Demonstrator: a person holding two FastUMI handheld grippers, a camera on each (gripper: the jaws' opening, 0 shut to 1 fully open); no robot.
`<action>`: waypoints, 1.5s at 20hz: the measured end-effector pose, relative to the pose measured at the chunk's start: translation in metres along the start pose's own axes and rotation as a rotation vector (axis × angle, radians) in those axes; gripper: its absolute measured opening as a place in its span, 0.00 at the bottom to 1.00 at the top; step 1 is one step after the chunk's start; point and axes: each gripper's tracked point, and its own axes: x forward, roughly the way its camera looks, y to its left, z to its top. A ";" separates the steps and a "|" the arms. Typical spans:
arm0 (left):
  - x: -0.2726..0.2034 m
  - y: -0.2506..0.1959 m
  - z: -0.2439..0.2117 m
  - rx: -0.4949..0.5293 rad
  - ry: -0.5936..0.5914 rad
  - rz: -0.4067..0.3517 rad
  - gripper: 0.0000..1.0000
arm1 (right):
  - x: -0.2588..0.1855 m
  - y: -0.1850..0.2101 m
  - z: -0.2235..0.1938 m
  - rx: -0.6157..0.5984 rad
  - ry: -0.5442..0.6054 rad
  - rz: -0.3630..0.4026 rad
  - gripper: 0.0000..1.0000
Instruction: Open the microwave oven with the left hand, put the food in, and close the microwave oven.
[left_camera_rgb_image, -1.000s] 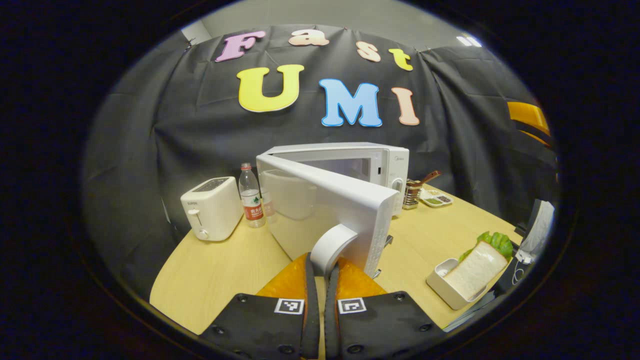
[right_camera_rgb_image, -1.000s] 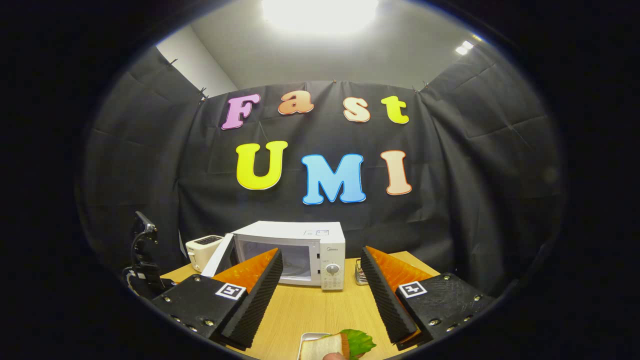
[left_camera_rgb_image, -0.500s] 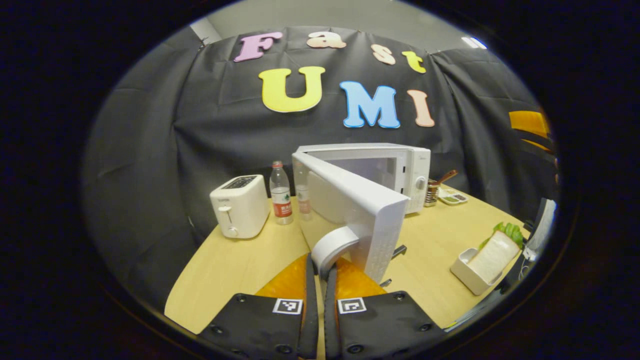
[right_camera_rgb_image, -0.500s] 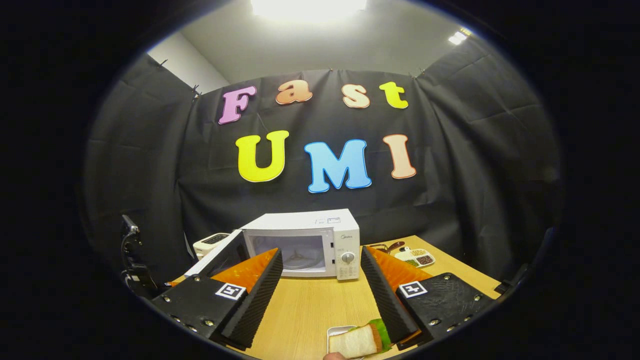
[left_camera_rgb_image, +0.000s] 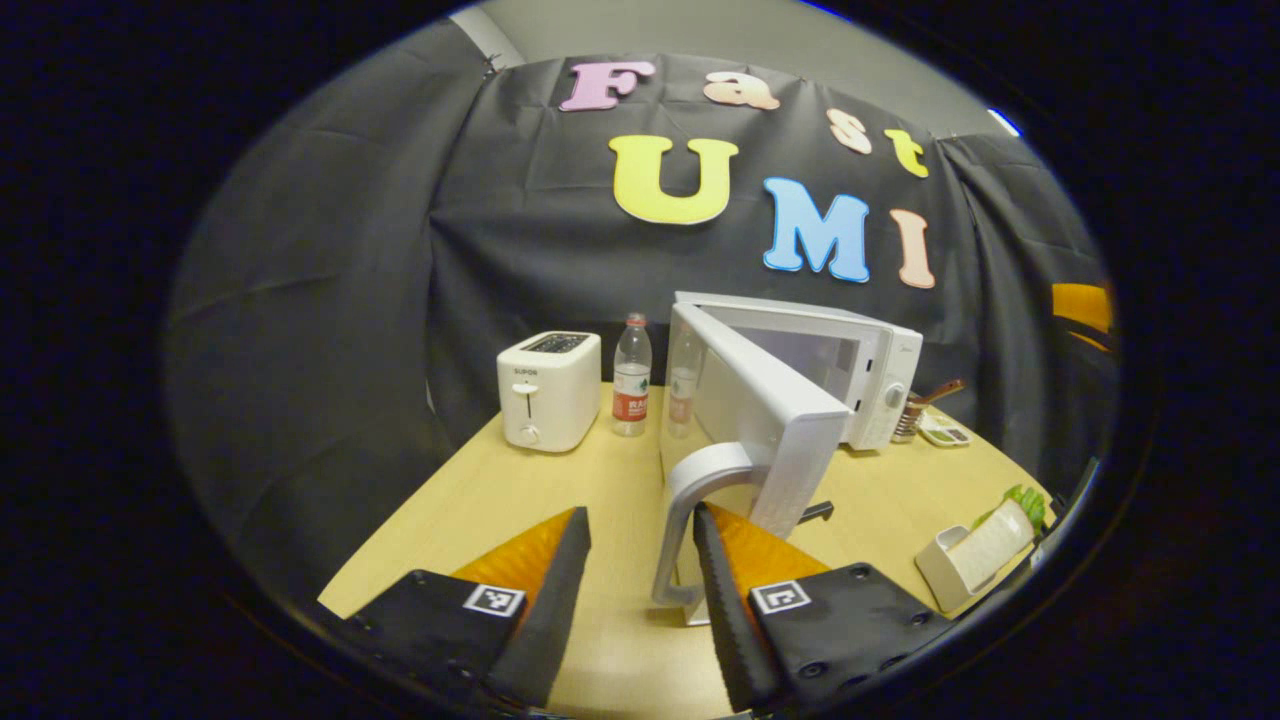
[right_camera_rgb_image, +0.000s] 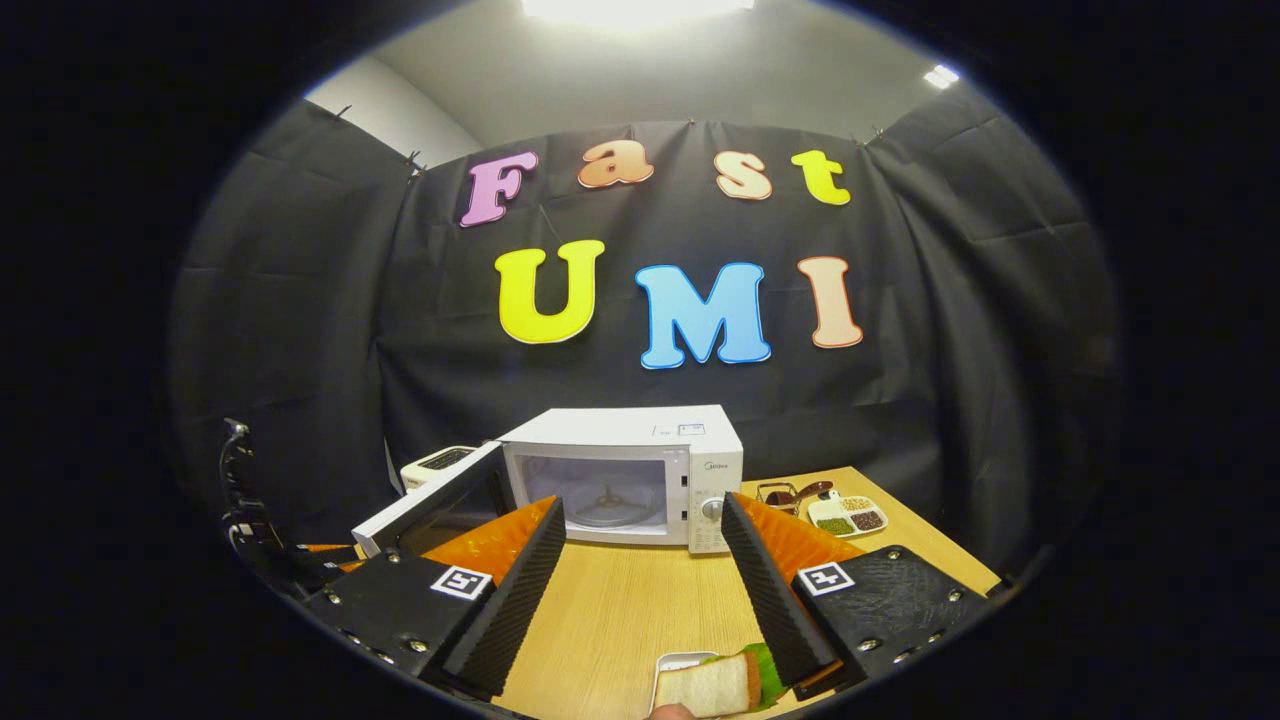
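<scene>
Wide apart now go the fingers of the left gripper (left_camera_rgb_image: 640, 545), which half a second ago were pinched tight on the door handle (left_camera_rgb_image: 690, 510); in the left gripper view that white curved handle stands free in the gap, close by the right-hand finger, and whether it touches it I cannot tell. Nothing is gripped there. And look at the door (left_camera_rgb_image: 765, 420) of the microwave oven (left_camera_rgb_image: 860, 365): it has swung out wide, its edge turned toward the camera, the cavity exposed behind it. Left of the oven, on the wooden table (left_camera_rgb_image: 480, 510), a white toaster (left_camera_rgb_image: 548, 388) and a water bottle (left_camera_rgb_image: 630, 376) stand side by side. Over to the right gripper (right_camera_rgb_image: 645, 570), and its jaws gape just as wide, holding nothing, hovering above the table with the sandwich (right_camera_rgb_image: 712, 684) low between the tips, bread and green lettuce in a small white tray (right_camera_rgb_image: 668, 664). From the left gripper view the same food sits at the table's right edge, well clear of the oven. Beyond, in the right gripper view, a divided dish of condiments (right_camera_rgb_image: 848, 514) rests right of the oven.
</scene>
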 end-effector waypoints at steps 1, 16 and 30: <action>-0.009 0.002 0.005 0.009 -0.015 0.016 0.89 | 0.002 -0.005 -0.003 -0.001 0.021 0.005 0.95; -0.098 -0.067 0.151 0.095 -0.304 0.126 0.97 | 0.005 -0.089 -0.125 0.124 0.435 0.112 0.96; -0.123 -0.114 0.129 0.102 -0.269 0.244 0.94 | -0.023 -0.099 -0.227 0.289 0.792 0.281 0.98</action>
